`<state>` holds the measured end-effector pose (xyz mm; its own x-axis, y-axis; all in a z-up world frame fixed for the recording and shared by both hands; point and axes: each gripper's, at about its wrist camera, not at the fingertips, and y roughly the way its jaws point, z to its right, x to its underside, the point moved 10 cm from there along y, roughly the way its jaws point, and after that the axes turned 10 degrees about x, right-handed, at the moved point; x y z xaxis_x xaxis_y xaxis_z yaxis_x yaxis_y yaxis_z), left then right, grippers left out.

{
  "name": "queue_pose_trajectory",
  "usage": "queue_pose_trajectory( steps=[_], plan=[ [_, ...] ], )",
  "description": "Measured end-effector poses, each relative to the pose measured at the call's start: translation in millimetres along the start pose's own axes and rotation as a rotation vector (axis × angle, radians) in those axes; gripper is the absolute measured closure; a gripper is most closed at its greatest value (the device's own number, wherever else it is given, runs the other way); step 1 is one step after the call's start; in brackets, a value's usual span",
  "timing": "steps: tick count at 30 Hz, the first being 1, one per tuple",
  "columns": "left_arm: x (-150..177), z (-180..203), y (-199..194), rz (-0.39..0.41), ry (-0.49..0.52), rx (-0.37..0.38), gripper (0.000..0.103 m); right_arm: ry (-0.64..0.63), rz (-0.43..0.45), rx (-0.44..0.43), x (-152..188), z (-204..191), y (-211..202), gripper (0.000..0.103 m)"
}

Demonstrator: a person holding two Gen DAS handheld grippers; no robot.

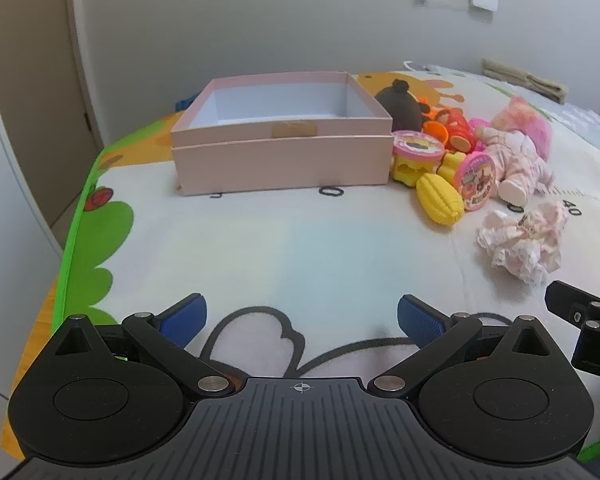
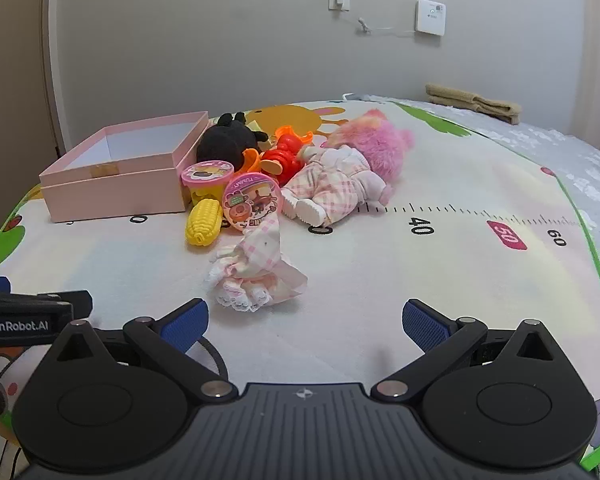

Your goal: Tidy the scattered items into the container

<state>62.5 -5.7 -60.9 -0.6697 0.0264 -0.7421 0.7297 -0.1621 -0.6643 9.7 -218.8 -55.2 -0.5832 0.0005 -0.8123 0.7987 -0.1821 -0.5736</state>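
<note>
Both tools gape wide, empty — the left tool (image 1: 302, 316) and right tool (image 2: 305, 322). We send the right one forward onto the frilly pink doll dress (image 2: 256, 276) just ahead, pinch its bunched middle, then carry it forward-left to the pink box (image 2: 120, 168).

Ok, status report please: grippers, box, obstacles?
Left gripper open, right gripper open, both empty. Pink box empty, toys beside it. Nothing in the way.

Pink box (image 1: 284, 160), yellow corn (image 2: 204, 222)
</note>
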Motion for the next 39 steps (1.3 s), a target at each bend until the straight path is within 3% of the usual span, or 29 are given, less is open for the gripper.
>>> queue_pose_trajectory(
  steps=[39],
  plan=[
    [4.1, 10.1, -1.2, -0.009, 0.033, 0.005, 0.0, 0.013, -0.018, -0.013, 5.0, -0.3, 2.0, 0.0]
  ],
)
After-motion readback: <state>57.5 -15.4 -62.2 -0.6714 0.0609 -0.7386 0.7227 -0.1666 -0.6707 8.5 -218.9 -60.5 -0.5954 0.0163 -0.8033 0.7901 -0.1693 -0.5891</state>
